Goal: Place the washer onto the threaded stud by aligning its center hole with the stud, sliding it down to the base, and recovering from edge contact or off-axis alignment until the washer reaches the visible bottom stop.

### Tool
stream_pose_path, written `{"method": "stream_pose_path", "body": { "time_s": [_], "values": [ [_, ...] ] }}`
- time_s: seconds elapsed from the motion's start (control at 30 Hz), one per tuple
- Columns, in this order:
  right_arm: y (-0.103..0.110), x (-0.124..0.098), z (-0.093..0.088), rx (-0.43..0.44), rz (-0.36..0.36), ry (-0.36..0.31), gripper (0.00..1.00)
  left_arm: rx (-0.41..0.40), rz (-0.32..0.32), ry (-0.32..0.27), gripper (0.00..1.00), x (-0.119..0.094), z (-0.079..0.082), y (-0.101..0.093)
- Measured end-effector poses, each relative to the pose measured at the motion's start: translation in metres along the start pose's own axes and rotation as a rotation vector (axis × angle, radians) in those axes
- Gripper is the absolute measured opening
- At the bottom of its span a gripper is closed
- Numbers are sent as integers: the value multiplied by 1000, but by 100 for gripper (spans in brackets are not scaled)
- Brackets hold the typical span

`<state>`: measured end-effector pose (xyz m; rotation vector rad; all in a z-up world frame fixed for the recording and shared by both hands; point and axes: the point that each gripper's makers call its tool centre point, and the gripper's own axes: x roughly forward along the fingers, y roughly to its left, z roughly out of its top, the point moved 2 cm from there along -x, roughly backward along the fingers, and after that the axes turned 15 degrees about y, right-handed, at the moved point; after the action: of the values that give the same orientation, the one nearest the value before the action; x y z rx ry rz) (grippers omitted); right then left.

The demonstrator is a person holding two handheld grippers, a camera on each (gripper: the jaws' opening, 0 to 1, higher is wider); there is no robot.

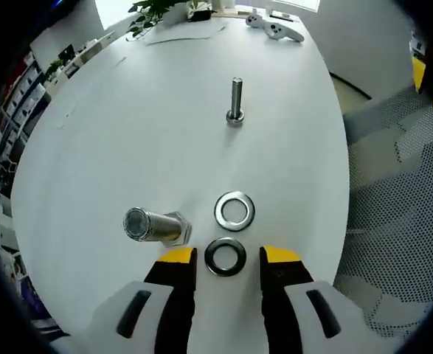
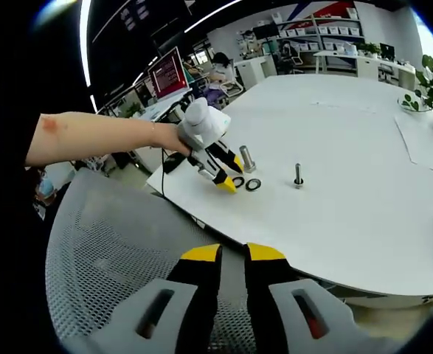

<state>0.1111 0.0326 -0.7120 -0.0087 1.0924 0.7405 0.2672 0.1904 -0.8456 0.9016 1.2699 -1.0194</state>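
A thin threaded stud (image 1: 235, 97) stands upright on its head near the middle of the white table (image 1: 120, 133). Closer to me lie a silver washer (image 1: 220, 212) and, just in front of it, a dark washer (image 1: 226, 270). My left gripper (image 1: 229, 256) is open, with the dark washer flat on the table between its yellow tips. In the right gripper view a person's hand holds the left gripper (image 2: 233, 175) over the two washers (image 2: 253, 184), with the stud (image 2: 298, 175) to their right. My right gripper (image 2: 233, 253) hangs shut and empty off the table's edge.
A thick hex bolt (image 1: 154, 225) stands left of the washers. White controllers (image 1: 275, 28) and a plant (image 1: 153, 11) sit at the table's far end. A grey mesh chair (image 2: 105, 243) lies under my right gripper. Desks and a monitor (image 2: 169, 74) fill the background.
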Motion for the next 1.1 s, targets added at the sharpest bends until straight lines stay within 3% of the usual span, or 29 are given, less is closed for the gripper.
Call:
{"method": "stream_pose_path", "body": {
  "time_s": [0.37, 0.7, 1.1],
  "values": [
    [-1, 0, 0, 8, -2, -4, 15, 99, 12, 6, 30, 1, -2, 1],
    [-1, 0, 0, 9, -1, -1, 15, 163, 13, 120, 30, 1, 2, 1],
    [-1, 1, -1, 5, 0, 5, 15, 201, 15, 164, 31, 2, 4, 1]
  ]
}}
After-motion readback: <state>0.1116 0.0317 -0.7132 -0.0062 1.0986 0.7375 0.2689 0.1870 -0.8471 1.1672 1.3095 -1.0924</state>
